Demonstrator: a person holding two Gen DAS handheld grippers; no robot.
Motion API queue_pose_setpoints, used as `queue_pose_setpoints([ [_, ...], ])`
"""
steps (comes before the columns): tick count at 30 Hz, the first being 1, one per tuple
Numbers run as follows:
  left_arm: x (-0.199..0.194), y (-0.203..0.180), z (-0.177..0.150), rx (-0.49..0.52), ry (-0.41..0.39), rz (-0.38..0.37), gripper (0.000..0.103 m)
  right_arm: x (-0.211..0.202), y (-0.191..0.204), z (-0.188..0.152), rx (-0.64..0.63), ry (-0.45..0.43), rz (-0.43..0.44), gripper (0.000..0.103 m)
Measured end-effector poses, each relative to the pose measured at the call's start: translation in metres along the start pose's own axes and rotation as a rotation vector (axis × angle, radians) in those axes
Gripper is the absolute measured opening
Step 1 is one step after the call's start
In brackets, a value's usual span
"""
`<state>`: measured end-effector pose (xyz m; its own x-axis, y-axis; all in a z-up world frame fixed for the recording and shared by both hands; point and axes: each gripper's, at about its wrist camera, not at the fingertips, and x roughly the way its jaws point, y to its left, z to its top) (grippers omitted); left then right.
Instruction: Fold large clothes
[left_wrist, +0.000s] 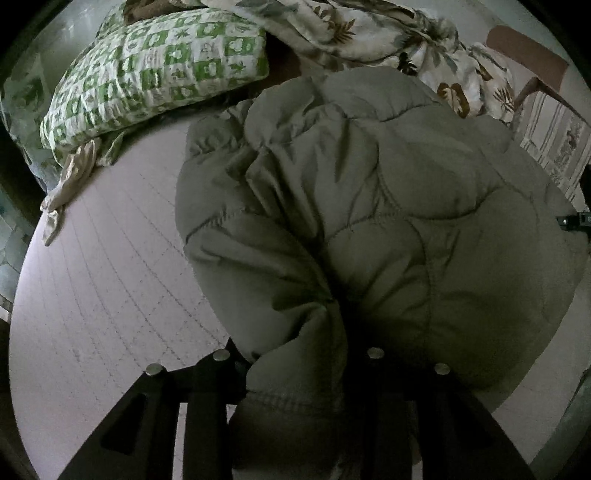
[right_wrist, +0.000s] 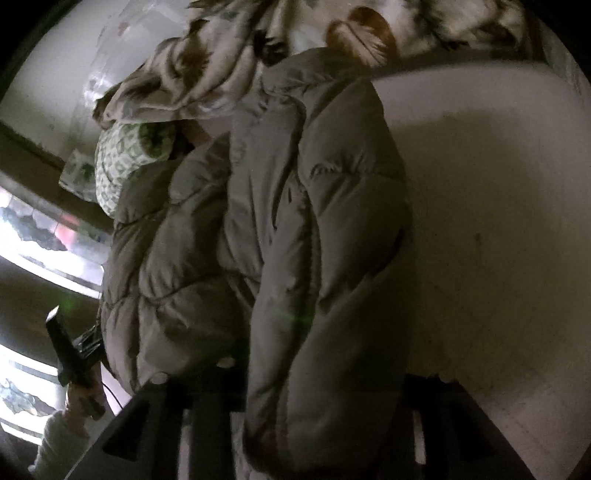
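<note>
A grey-green quilted puffer jacket (left_wrist: 388, 206) lies bunched on the pale pink bed sheet (left_wrist: 110, 280). My left gripper (left_wrist: 299, 373) is shut on a fold of the jacket's edge, which runs down between its two black fingers. In the right wrist view the same jacket (right_wrist: 258, 240) hangs in thick folds. My right gripper (right_wrist: 314, 398) is shut on a padded part of it that fills the gap between its fingers. The left gripper's handle and the hand holding it (right_wrist: 74, 362) show at the lower left of that view.
A green-and-white checked pillow (left_wrist: 155, 77) lies at the head of the bed. A leaf-patterned blanket (left_wrist: 388, 33) is heaped behind the jacket. A wooden chair (left_wrist: 528, 62) stands at the far right. Bare sheet (right_wrist: 498, 221) lies right of the jacket.
</note>
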<state>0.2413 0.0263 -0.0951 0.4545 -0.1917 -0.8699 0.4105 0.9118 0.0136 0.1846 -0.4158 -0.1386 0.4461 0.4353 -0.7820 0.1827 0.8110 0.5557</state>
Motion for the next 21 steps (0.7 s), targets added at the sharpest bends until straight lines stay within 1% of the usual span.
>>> queue_pose_setpoints([
  [1,-0.001,-0.001,0.0,0.004,0.001,0.006,0.038,0.0,-0.001,0.0,0.0,-0.003,-0.005,0.046],
  [3,-0.002,0.001,0.0,-0.009,-0.004,0.009,0.043,0.0,0.001,0.001,0.004,-0.011,-0.009,0.055],
  [5,-0.005,0.005,-0.002,-0.034,-0.011,0.003,0.048,-0.002,0.003,0.002,0.009,-0.011,-0.02,0.068],
  [6,-0.006,0.007,-0.004,-0.046,-0.015,0.003,0.05,-0.002,0.004,0.003,0.014,-0.006,-0.021,0.072],
  [7,-0.009,0.009,-0.006,-0.059,-0.019,0.002,0.054,-0.003,0.005,0.003,0.016,-0.003,-0.025,0.078],
  [8,-0.01,0.011,-0.006,-0.069,-0.021,0.001,0.058,-0.005,0.006,0.002,0.016,-0.004,-0.035,0.089],
  [9,-0.012,0.013,-0.008,-0.081,-0.022,0.001,0.06,-0.008,0.006,0.001,0.015,-0.01,-0.05,0.097],
  [10,-0.013,0.016,-0.009,-0.097,-0.021,0.004,0.065,-0.011,0.008,0.0,0.01,-0.017,-0.061,0.103],
  [11,-0.015,0.018,-0.01,-0.111,-0.018,0.01,0.07,-0.013,0.01,0.0,0.01,-0.021,-0.069,0.103],
  [12,-0.016,0.02,-0.01,-0.119,-0.017,0.017,0.072,-0.016,0.011,0.0,0.012,-0.026,-0.079,0.103],
  [15,-0.024,0.021,-0.011,-0.121,-0.022,0.044,0.073,-0.03,0.014,-0.003,0.021,-0.054,-0.101,0.103],
  [18,-0.035,0.013,-0.014,-0.074,-0.031,0.094,0.073,-0.045,0.027,-0.004,-0.001,-0.088,-0.147,0.103],
  [19,-0.039,0.01,-0.016,-0.055,-0.036,0.113,0.073,-0.049,0.035,-0.007,-0.023,-0.095,-0.182,0.103],
  [21,-0.045,0.005,-0.019,-0.027,-0.048,0.145,0.074,-0.055,0.046,-0.011,-0.062,-0.103,-0.222,0.103],
])
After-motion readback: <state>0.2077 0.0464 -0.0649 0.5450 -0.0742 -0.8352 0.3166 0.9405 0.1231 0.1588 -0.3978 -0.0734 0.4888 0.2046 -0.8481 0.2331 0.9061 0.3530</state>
